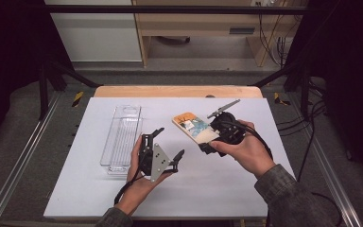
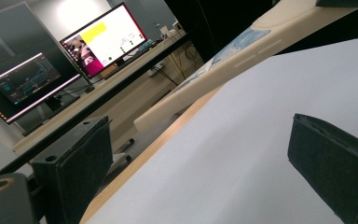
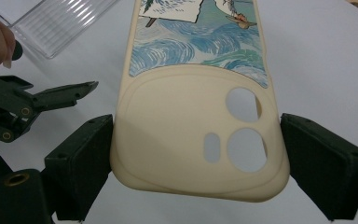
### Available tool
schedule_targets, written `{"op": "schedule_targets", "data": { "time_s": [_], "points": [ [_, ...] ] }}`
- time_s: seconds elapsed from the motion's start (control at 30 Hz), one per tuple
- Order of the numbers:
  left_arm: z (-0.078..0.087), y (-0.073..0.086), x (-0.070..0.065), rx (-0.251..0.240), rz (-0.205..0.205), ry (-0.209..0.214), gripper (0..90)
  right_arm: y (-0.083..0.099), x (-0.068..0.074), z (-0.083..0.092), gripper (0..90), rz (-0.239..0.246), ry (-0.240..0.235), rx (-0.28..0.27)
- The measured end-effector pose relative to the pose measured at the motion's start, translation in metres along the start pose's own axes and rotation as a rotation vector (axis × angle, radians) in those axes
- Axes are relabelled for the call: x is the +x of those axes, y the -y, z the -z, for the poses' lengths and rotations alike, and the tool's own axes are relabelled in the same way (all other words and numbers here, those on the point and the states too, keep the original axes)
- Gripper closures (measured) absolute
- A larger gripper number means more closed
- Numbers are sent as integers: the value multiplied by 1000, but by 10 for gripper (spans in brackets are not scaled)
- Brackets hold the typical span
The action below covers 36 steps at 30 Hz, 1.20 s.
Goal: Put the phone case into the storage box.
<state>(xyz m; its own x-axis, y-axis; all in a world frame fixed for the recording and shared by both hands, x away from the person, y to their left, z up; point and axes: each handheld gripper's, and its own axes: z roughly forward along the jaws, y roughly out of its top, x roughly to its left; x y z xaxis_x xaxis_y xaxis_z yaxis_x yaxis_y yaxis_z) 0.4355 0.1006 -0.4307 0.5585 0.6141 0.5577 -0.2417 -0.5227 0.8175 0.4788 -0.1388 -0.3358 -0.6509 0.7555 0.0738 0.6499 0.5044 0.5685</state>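
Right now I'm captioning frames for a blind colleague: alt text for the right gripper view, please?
A cream phone case with a blue wave picture sits between the right gripper's two black jaws, above a white table. The left gripper and a clear plastic tray lie at left.

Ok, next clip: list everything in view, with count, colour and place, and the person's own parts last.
phone case: 1, cream with a blue and green wave picture, between the right tool's jaws, above the table's middle.
clear tray: 1, see-through ribbed plastic, left part of the table, lying flat.
table: 1, white top with a wooden far edge.
monitors: 2, lit, on a long desk in the left gripper view.
left tool: 1, black with a grey plate, open, beside the tray, holding nothing.
right tool: 1, black, gripping the case's camera end.
hands: 2, one on each tool, entering from the bottom.
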Motion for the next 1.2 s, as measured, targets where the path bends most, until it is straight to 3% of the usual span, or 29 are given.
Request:
{"op": "schedule_targets", "data": {
  "time_s": [0.53, 0.83, 1.03, 1.2],
  "points": [
    [0, -2, -5, -1, -79, -41, 109, -5, 13, -8, 126, 15, -21, 10],
    [1, -2, -4, 2, -101, -54, 131, -8, 18, -7, 125, 29, -27, 10],
    [1, -2, -3, 0, -92, -56, 135, -8, 20, -6, 125, 27, -28, 5],
    [1, -3, -4, 4, -120, -65, 142, -10, 22, -4, 125, 29, -27, 8]
  ]
}}
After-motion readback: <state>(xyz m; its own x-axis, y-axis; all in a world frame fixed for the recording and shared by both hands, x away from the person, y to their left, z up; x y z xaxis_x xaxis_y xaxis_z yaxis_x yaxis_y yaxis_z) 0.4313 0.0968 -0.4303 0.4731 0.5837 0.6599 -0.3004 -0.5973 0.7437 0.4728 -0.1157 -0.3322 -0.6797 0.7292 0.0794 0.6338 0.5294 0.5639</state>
